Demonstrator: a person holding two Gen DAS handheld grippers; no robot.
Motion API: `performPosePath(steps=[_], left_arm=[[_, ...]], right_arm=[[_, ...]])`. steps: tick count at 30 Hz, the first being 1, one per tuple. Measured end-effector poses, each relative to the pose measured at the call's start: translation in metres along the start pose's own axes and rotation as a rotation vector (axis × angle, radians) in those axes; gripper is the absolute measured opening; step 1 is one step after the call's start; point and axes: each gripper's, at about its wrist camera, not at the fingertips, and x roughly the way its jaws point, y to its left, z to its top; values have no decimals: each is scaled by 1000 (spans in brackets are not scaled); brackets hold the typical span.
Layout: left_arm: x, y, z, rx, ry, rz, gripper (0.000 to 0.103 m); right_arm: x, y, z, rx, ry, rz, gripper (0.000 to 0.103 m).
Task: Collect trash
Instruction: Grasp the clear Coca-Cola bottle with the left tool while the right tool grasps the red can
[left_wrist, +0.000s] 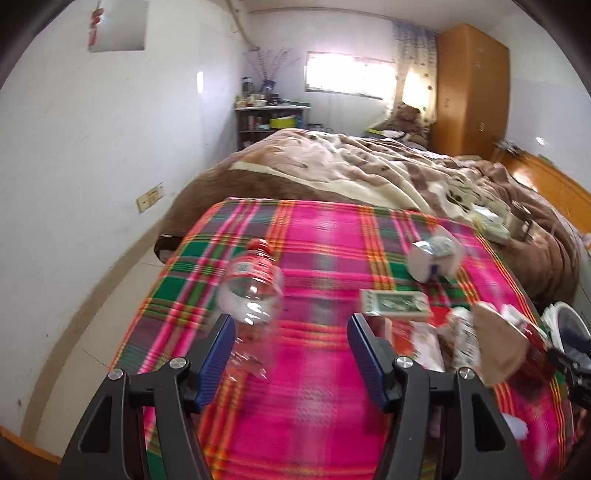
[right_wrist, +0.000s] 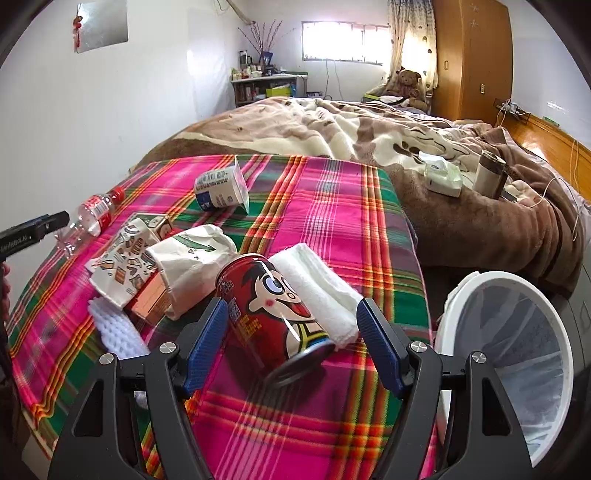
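Note:
A clear plastic bottle (left_wrist: 251, 288) with a red cap and label lies on the pink plaid cloth (left_wrist: 317, 236). Its base sits just inside the left pad of my left gripper (left_wrist: 291, 321), which is open and not pressing on it. In the right wrist view a red cartoon can (right_wrist: 269, 306) lies on its side between the fingers of my right gripper (right_wrist: 291, 310). That gripper is open, with a gap at the right pad. The same bottle (right_wrist: 92, 214) shows at far left. A milk carton (right_wrist: 221, 188), a paper bag (right_wrist: 195, 258) and a patterned wrapper (right_wrist: 122, 266) lie nearby.
A white bin (right_wrist: 517, 350) with a clear liner stands off the cloth's right edge. A folded white towel (right_wrist: 317, 280) lies behind the can. Beyond the cloth a brown blanket (right_wrist: 332, 125) carries a tissue pack (right_wrist: 443, 177) and a flask (right_wrist: 489, 173). A white wall (left_wrist: 92, 166) runs along the left.

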Motion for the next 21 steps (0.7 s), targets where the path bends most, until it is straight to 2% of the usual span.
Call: performPosePath(steps=[3, 6, 9, 13, 21], left_arm=[[18, 16, 6, -20, 27, 15, 63], [34, 22, 13, 15, 50, 39, 63], [57, 38, 18, -32, 114, 3, 63], [78, 44, 21, -33, 167, -14, 64], [104, 39, 24, -40, 215, -27, 64]], right_arm=[[6, 6, 3, -13, 10, 8, 74], [13, 12, 4, -33, 25, 2, 74], [18, 14, 5, -29, 39, 3, 74], [23, 17, 4, -37, 55, 0, 74], [30, 21, 7, -47, 65, -2, 74]])
